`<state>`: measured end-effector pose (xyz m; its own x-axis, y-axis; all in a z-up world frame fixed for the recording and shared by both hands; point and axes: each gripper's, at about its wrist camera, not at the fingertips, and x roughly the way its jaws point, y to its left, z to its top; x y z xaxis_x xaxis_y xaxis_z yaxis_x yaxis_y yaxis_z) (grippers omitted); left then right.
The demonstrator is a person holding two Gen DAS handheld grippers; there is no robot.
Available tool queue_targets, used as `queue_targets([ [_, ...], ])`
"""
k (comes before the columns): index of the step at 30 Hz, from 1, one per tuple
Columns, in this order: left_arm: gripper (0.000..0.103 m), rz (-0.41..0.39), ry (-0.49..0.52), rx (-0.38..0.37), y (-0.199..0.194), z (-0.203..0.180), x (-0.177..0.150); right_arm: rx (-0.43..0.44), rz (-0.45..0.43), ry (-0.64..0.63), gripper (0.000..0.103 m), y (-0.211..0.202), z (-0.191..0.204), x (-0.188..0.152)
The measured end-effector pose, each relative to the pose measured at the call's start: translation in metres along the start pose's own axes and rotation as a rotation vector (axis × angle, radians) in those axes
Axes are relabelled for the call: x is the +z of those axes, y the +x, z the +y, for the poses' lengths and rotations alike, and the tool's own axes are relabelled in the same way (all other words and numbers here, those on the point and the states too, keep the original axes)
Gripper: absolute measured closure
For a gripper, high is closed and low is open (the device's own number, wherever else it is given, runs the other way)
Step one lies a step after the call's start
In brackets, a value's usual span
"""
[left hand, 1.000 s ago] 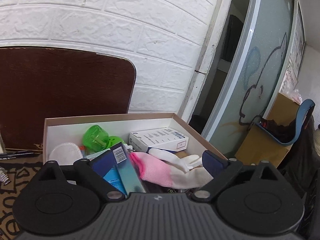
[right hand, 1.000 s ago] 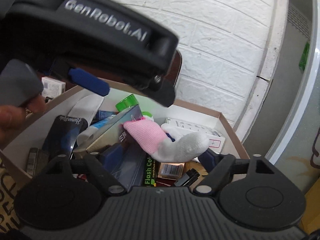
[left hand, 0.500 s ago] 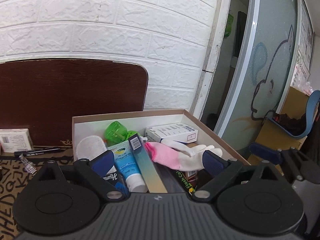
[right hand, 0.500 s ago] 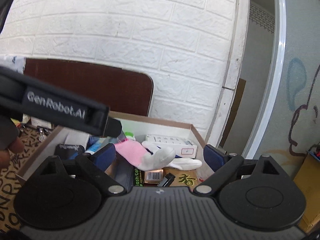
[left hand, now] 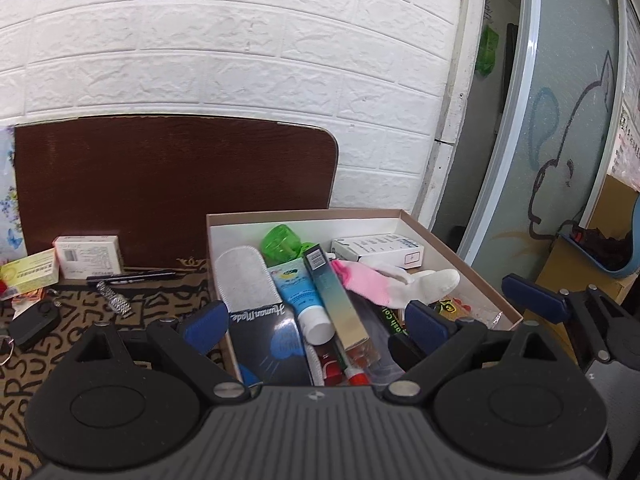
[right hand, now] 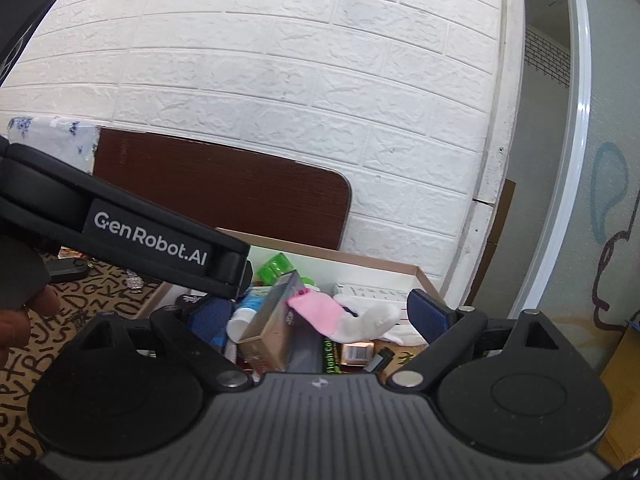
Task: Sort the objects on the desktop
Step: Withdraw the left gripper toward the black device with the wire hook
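Though between spread fingers point(left hand: 206, 322), box point(left hand: 460, 252) untouched.

white brick wall point(left hand: 248, 52), dark brown board point(left hand: 172, 184), frosted glass door point(left hand: 568, 100).

One open cardboard box point(left hand: 460, 256) holds one green plastic container point(left hand: 280, 242), one white carton point(left hand: 378, 249), one pink-and-white sock point(left hand: 384, 284), one blue tube point(left hand: 300, 300), one long slim carton point(left hand: 336, 300), one white pad point(left hand: 244, 276) and one dark packet point(left hand: 268, 340). On the counter point(left hand: 80, 316): two small cartons point(left hand: 88, 256), one pen point(left hand: 132, 276), one metal watch band point(left hand: 116, 302), one black key fob point(left hand: 32, 322).
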<state>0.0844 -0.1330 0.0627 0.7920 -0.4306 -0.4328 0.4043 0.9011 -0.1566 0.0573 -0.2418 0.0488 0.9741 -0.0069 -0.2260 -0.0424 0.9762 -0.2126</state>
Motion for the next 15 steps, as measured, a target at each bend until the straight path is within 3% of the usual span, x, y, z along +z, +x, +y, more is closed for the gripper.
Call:
queue_targets([
  [6,0.005,-0.005,-0.028,0.046,-0.017,0.017,-0.01,0.063,-0.009,-0.035,0.01,-0.003,0.023,0.004],
  [15,0.005,-0.001,-0.162,0.113,-0.044,0.073,-0.033,0.199,-0.003,-0.126,0.01,0.001,0.074,0.009],
])
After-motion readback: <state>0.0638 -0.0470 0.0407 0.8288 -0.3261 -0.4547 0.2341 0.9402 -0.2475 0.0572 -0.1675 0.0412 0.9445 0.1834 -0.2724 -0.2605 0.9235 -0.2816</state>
